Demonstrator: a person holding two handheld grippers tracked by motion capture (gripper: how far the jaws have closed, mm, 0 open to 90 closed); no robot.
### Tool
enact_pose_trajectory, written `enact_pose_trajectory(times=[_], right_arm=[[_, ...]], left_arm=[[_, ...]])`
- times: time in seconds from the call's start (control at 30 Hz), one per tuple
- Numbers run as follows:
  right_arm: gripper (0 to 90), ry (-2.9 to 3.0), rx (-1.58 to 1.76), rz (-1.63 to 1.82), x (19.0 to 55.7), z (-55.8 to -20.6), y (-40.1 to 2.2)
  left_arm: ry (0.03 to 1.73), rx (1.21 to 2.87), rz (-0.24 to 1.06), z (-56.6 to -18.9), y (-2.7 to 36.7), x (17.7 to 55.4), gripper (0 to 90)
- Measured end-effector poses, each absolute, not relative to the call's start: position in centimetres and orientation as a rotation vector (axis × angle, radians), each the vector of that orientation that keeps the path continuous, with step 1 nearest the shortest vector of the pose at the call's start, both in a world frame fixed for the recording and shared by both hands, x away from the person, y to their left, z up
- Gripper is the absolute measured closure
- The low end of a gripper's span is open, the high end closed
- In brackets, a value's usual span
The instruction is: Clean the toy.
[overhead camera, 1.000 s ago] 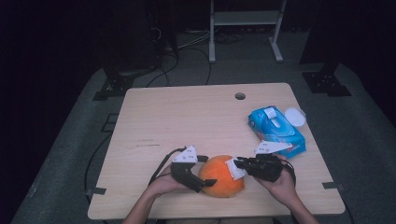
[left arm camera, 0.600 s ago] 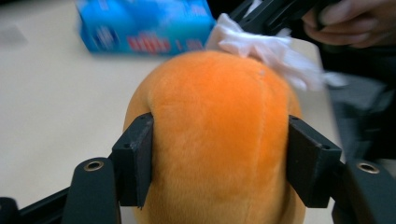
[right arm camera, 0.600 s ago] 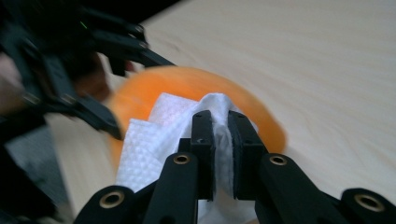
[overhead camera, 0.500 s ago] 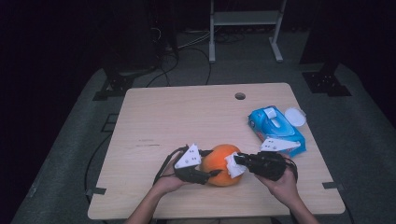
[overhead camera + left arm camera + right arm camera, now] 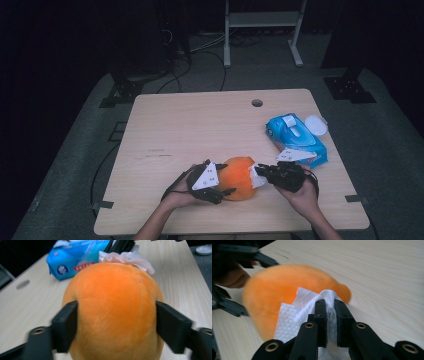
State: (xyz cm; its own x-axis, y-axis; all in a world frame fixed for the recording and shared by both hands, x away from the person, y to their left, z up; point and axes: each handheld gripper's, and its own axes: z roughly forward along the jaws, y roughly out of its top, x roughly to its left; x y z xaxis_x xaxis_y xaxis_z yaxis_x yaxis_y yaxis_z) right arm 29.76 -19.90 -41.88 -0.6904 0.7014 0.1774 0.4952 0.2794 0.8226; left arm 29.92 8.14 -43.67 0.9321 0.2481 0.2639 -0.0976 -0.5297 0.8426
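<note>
An orange plush toy [image 5: 239, 176] sits near the table's front edge between both grippers. My left gripper [image 5: 226, 179] has its two black jaws on opposite sides of the toy [image 5: 112, 302], and both pads touch the fur. Its jaws [image 5: 116, 322] have just been opening a little, with the toy still between them. My right gripper [image 5: 259, 175] comes in from the right, shut on a white wipe [image 5: 289, 320]. The wipe is bunched between its pads [image 5: 330, 307] and lies against the toy's side [image 5: 277, 287]. In the left gripper view the wipe [image 5: 127, 258] peeks over the toy's far edge.
A blue pack of wipes [image 5: 295, 139] lies at the right side of the wooden table [image 5: 200, 125], just behind my right hand. A round white lid [image 5: 316, 125] rests beside it. A small cable hole [image 5: 257, 103] is near the far edge.
The orange toy has shifted slightly away from the front edge since a second ago. The left gripper has re-set its hold on the toy. The right gripper stays shut on the wipe.
</note>
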Motion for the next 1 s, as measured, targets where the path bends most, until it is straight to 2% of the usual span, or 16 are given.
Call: enact_pose_trajectory(times=[0.03, 0.07, 0.1, 0.13, 0.17, 0.27, 0.4, 0.57, 0.87, 1.0], right_arm=[[80.9, 2.332, 1.087, 1.361, 29.7, -41.9, -19.6], [80.9, 2.336, 1.09, 1.361, 29.6, -42.0, -19.5], [80.9, 2.336, 1.09, 1.361, 29.6, -42.0, -19.5], [80.9, 2.346, 1.085, 1.377, 29.4, -42.1, -19.3], [80.9, 2.346, 1.085, 1.377, 29.4, -42.1, -19.3], [80.7, 2.357, 1.027, 1.381, 28.7, -41.8, -18.6], [80.5, 2.365, 1.054, 1.381, 29.0, -42.1, -18.9], [80.5, 2.391, 1.167, 1.321, 30.2, -43.5, -19.9], [80.2, 2.315, 1.111, 1.439, 29.7, -41.5, -19.6], [80.4, 2.319, 1.136, 1.439, 29.9, -41.9, -19.8]], left_arm=[[0.168, 2.083, 0.379, -43.5, 8.4, 30.4, 17.3], [0.168, 2.083, 0.379, -43.5, 8.4, 30.4, 13.8], [0.227, 2.05, 0.323, -43.4, 8.6, 30.7, 13.8], [0.294, 2.001, 0.246, -43.2, 8.9, 31.1, 9.9], [0.318, 1.975, 0.225, -43.1, 9.0, 31.3, 9.9], [0.31, 2.008, 0.231, -43.2, 9.0, 31.3, 19.2], [0.327, 2.039, 0.243, -43.7, 9.2, 31.4, 24.8], [0.342, 2.03, 0.225, -44.1, 9.9, 31.6, 24.8], [0.167, 2.06, 0.333, -43.5, 8.2, 29.6, 24.8], [0.167, 2.062, 0.341, -43.5, 8.1, 29.6, 24.8]])
